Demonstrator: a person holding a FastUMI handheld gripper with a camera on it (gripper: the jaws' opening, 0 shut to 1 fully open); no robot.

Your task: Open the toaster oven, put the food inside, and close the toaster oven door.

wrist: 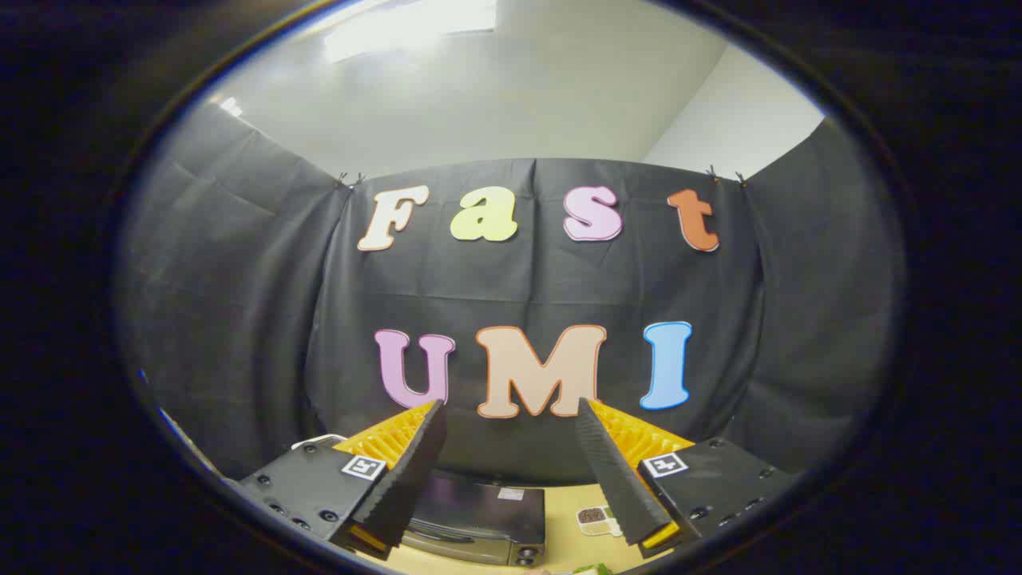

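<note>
My gripper (511,411) is held high and open, its two black ribbed fingers (411,471) spread wide with nothing between them. Far below, between the finger bases, the dark toaster oven (479,519) stands on the tan tabletop (567,543); I see its top and front edge, and its door looks closed. A small flat food item (597,521) with a dark patch lies on the table just right of the oven. Something green (591,569) peeks in at the near edge of the table.
The black cloth wall of the booth hangs close behind the oven and wraps around both sides. A white wall and ceiling rise above it.
</note>
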